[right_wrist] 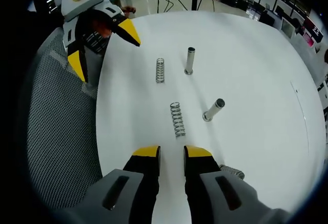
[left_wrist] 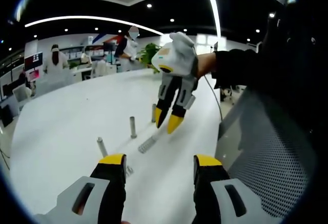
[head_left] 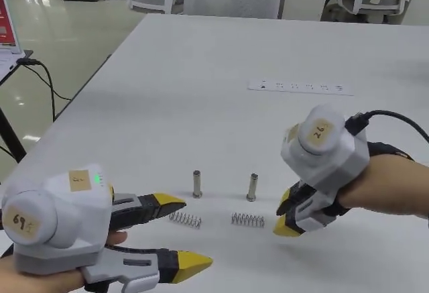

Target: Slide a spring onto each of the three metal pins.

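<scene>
With no spring fitted yet, a silver coil spring (head_left: 248, 220) lay on the white counter (head_left: 201, 72) just before an upright steel pin (head_left: 252, 187). Near that pin the barely parted right tool (head_left: 283, 214) and wide-open left tool (head_left: 198, 232) were empty; gripping the spring seemed next.

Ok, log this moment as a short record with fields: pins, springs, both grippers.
surface: white table
pins upright, bare: first pin, second pin
springs lying flat: first spring, second spring
left gripper: open, empty
right gripper: slightly open, empty, tips by second spring
third pin: upright beside right gripper tips; cannot tell if a spring is on it
</scene>
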### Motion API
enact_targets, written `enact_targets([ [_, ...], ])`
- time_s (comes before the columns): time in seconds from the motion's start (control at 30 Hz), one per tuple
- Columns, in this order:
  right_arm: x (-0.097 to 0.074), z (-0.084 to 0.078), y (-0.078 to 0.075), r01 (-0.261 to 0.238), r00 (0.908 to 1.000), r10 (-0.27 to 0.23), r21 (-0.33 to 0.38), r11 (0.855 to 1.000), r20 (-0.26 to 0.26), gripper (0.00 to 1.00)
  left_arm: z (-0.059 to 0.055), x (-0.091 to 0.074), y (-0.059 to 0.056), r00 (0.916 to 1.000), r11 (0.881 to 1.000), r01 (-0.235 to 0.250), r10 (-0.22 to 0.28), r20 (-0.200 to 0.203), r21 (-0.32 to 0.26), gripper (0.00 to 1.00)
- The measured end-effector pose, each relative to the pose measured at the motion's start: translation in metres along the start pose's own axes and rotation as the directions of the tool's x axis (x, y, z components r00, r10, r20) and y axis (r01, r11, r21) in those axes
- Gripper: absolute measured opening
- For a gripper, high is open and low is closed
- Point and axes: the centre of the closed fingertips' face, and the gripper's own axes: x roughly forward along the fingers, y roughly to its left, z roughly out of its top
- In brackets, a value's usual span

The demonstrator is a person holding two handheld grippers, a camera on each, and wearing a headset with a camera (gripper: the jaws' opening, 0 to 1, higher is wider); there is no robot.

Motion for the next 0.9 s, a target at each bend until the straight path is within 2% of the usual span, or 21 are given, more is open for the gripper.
enact_targets([
  [0.2,0.011,0.008,-0.005,0.013,0.9998,-0.013,-0.047,0.999,-0.011,0.16,0.000,0.000,0.002,1.0000,1.000,-0.006,0.006,-0.001,-0.003,0.47],
  [0.33,0.017,0.013,-0.008,0.002,0.9999,-0.003,-0.056,0.998,-0.013,0.16,-0.001,0.000,0.002,1.0000,1.000,-0.009,0.009,-0.003,-0.005,0.47],
  [0.53,0.027,0.008,-0.009,-0.009,0.9975,0.002,-0.096,0.995,-0.070,0.14,-0.002,0.000,0.003,0.9999,1.000,-0.009,0.009,-0.009,-0.004,0.47],
  [0.77,0.034,0.006,-0.009,-0.012,0.9947,-0.001,-0.122,0.992,-0.102,0.10,0.000,0.000,0.003,0.9999,1.000,-0.006,0.006,-0.014,0.006,0.46],
  [0.9,0.033,0.007,-0.011,0.001,0.9948,-0.013,-0.125,0.992,-0.101,0.08,0.002,0.001,0.004,0.9999,1.000,-0.003,0.003,-0.015,0.014,0.46],
])
